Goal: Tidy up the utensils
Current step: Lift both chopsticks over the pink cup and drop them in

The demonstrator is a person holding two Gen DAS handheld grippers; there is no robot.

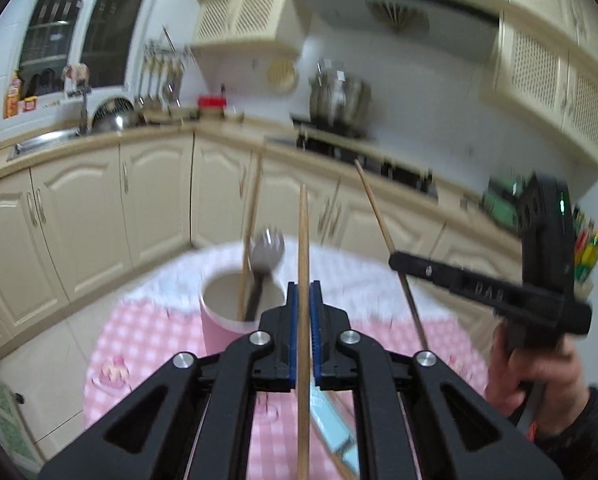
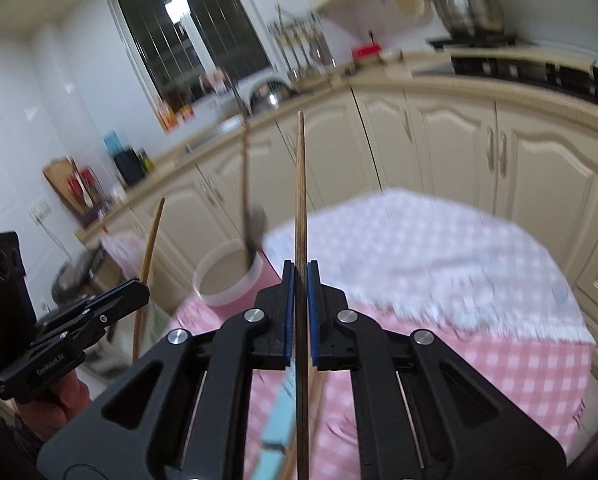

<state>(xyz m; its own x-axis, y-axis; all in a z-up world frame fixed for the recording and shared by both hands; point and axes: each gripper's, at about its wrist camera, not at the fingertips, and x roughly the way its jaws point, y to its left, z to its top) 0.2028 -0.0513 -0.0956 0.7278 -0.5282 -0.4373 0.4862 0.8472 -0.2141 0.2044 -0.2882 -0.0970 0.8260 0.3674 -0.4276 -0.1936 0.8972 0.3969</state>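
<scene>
The room is a kitchen. Cream cabinets (image 1: 99,216) run along two walls under a beige counter (image 2: 479,80). The counter carries a sink (image 1: 39,142), a black stove (image 1: 339,148) and a steel pot (image 1: 339,96). A dark window (image 2: 195,36) sits above the sink, and upper cabinets and a range hood (image 1: 395,4) hang over the stove.

The work surface is one round table (image 2: 439,280). A pink checked cloth covers it, with a white patterned cloth over the far part.

One pink cup (image 1: 227,320) with a white rim stands upright on the table. It holds one spoon (image 1: 265,252), bowl end up, and one chopstick (image 1: 251,232) leaning on the rim.

Chopsticks in view: three. One is in the cup; the other two are held above the table, one per gripper.

Left gripper (image 1: 303,320): the jaws are closed tight on a light chopstick (image 1: 303,240), clamped between the blue pads. The stick rises roughly upright beyond the fingertips.

Right gripper (image 2: 298,308): the jaws are closed tight on a darker chopstick (image 2: 300,184), also upright between the blue pads. In the left wrist view this gripper appears at the right, in a person's hand (image 1: 539,368).

A light blue flat object (image 2: 277,416) lies on the table under the grippers; its kind cannot be determined. Both views are motion-blurred.
</scene>
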